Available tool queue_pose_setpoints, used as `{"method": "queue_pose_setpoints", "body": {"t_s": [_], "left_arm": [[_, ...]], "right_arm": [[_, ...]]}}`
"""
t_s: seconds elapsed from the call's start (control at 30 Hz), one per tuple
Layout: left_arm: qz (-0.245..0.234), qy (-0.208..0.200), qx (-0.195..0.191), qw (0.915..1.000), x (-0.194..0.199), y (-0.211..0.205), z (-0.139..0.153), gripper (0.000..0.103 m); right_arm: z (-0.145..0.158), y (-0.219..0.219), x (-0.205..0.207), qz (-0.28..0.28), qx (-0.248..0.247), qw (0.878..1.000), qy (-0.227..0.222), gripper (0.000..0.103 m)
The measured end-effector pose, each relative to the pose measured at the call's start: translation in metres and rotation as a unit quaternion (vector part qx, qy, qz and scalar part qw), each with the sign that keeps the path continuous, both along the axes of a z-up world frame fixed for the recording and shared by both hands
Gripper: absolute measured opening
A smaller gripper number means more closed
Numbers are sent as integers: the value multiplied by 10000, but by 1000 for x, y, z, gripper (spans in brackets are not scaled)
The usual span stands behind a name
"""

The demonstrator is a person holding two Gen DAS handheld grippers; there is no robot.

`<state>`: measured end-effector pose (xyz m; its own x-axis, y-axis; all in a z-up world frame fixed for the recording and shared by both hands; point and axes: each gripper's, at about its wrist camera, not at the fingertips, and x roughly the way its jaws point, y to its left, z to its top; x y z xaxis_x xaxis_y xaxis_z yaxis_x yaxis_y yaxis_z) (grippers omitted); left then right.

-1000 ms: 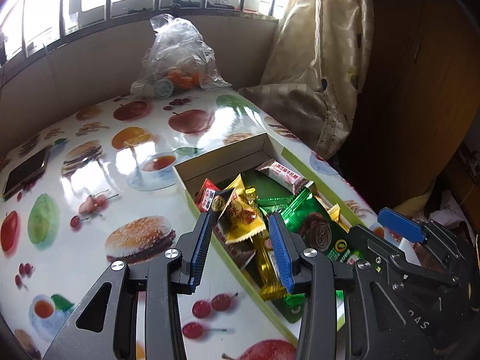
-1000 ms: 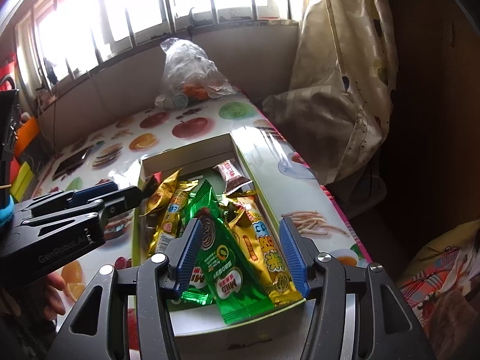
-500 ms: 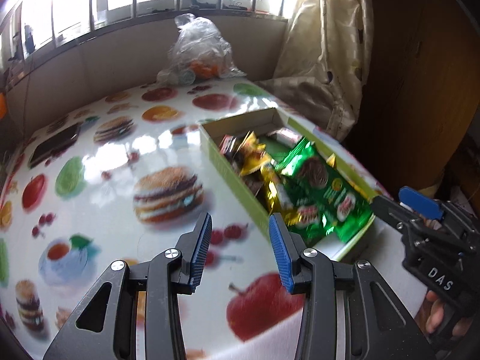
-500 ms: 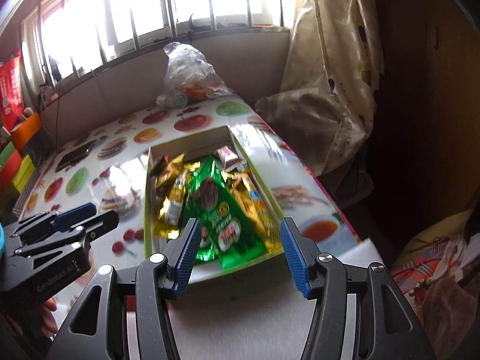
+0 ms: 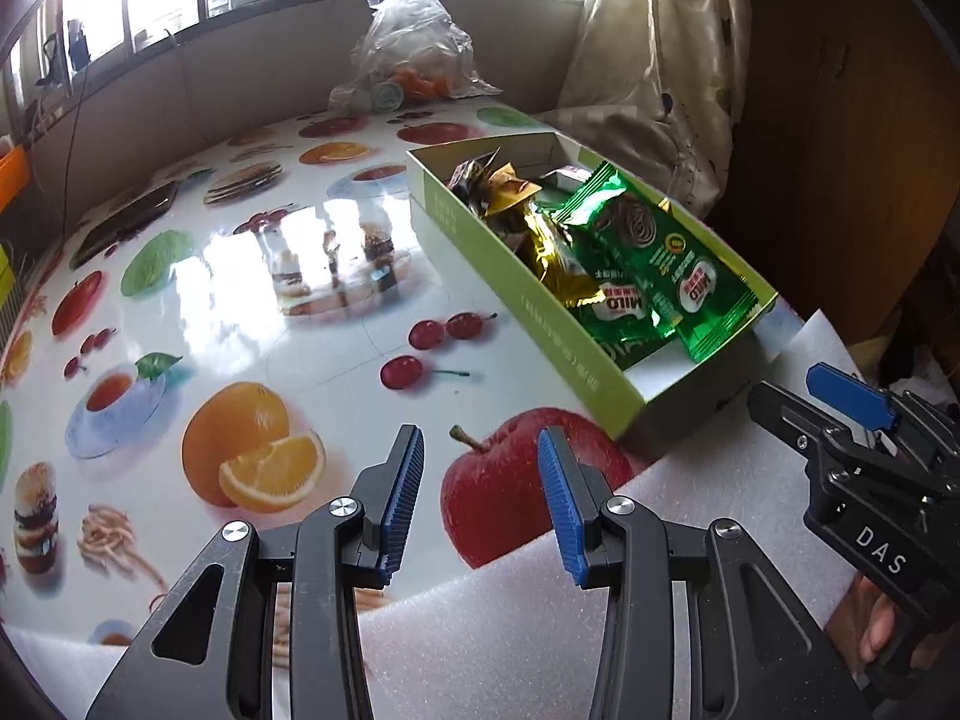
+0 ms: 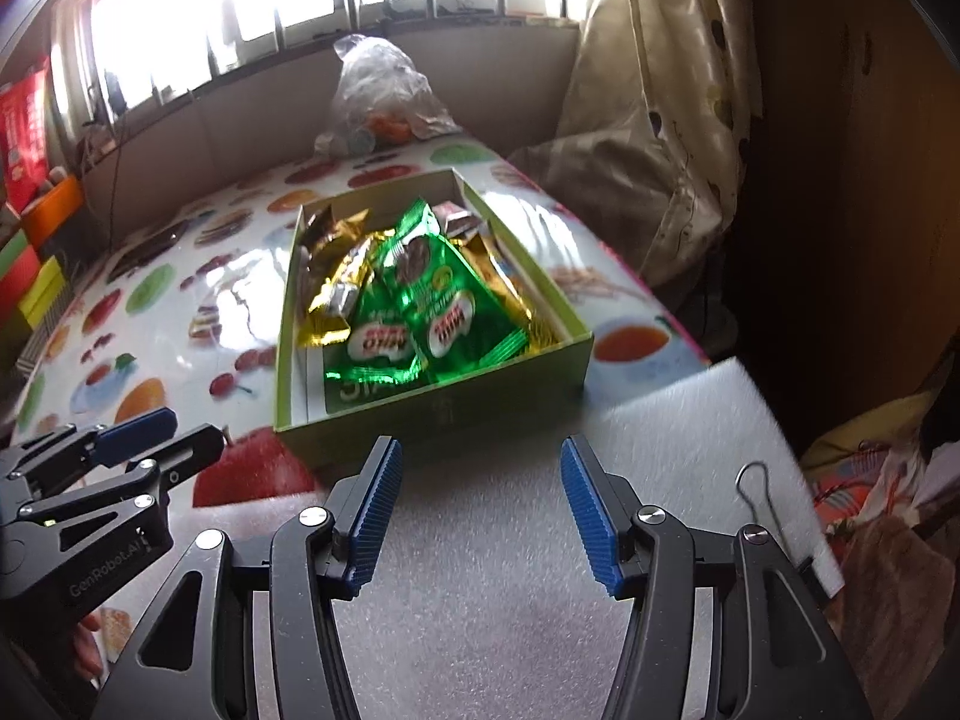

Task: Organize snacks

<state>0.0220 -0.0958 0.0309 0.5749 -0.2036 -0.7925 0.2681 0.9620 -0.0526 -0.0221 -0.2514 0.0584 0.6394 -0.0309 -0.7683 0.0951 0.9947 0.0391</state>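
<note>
Your left gripper point(image 5: 480, 495) and right gripper point(image 6: 477, 507) both gape wide and empty, short of the green box point(image 6: 432, 414), near end; snack packets point(image 6: 420, 306) fill its interior.

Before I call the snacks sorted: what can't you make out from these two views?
- Snacks under the green Milo packs, both views: buried in the box.
- Plastic bag contents: crinkled film, too small.
- Dark flat object at the table's left: too distorted to identify.
</note>
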Motion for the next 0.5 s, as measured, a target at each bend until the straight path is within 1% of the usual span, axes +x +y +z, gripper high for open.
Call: {"method": "queue_pose_setpoints", "body": {"t_s": [0.1, 0.23, 0.33, 0.43, 0.5], "left_arm": [[-53, 82, 27, 9999, -1, -4, -5, 41], [-58, 85, 20, 9999, -2, -6, -8, 41], [-76, 204, 44, 9998, 0, -7, -15, 41], [-91, 216, 83, 9997, 1, -8, -18, 41], [-117, 212, 89, 9997, 1, -9, -19, 41]], "right_arm": [[-8, -1, 0, -44, -38, 9999, 96, 55], [-17, -1, 0, -44, -82, 9998, 193, 55], [-24, -1, 3, -39, -118, 9995, 286, 56], [-26, 3, 2, 3, -277, 9993, 251, 56], [-27, 2, 3, -10, -260, 9994, 241, 57]]}}
